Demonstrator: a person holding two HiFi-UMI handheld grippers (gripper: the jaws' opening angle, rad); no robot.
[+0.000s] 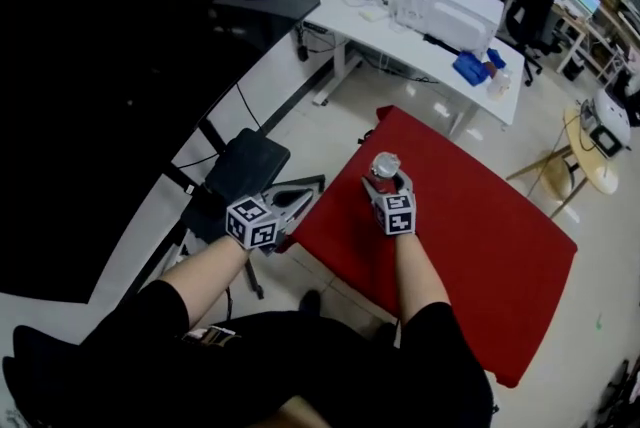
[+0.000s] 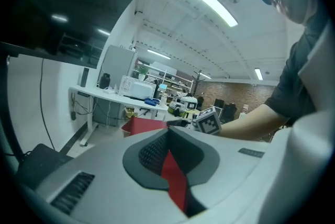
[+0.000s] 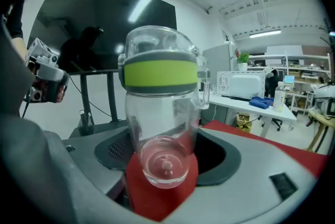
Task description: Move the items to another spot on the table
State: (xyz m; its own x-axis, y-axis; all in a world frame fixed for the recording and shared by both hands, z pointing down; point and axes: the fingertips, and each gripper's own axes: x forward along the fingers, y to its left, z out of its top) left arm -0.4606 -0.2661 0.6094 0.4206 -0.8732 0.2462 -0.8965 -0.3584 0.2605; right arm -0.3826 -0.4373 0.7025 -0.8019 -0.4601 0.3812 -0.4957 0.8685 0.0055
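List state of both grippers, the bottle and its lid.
left gripper: shut, nothing between the jaws.
right gripper: shut on the bottle.
bottle: clear, looks empty, gripped low on its body, roughly upright over the red table.
lid: on the bottle.

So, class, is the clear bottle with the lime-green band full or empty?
Empty: the clear, lime-banded bottle shows no liquid through its walls and base.
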